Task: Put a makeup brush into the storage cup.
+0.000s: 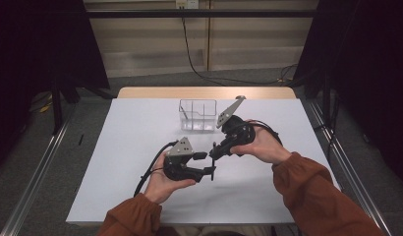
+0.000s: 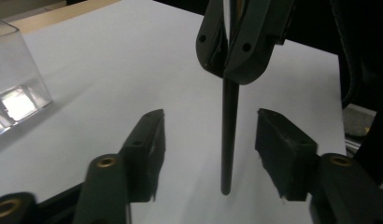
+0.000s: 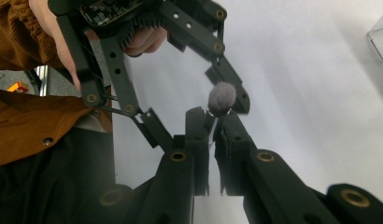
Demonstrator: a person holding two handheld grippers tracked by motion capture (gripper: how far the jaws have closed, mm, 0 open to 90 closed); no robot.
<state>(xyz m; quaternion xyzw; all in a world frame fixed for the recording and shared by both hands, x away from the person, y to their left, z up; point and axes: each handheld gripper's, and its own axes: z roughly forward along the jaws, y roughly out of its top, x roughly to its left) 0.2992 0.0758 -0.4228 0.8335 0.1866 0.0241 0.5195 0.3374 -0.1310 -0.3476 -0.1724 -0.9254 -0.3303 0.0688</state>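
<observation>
High view, left to right: the left gripper [image 1: 209, 163] holds its jaws parted around the free end of a slim black makeup brush with a grey fluffy tip [image 2: 229, 135], pads not yet pressing. The right gripper [image 1: 215, 150] pinches that brush near its head, above the white desk [image 1: 135, 147]. Behind stands a clear plastic divided box [image 1: 197, 115]. The brush looks light, stiff and slick; take the handle, spare the soft bristles.

No text, label, brand or number can be read here. The circuit board [image 3: 108, 11] at the far left of the right gripper view bears markings too small to make out.
</observation>
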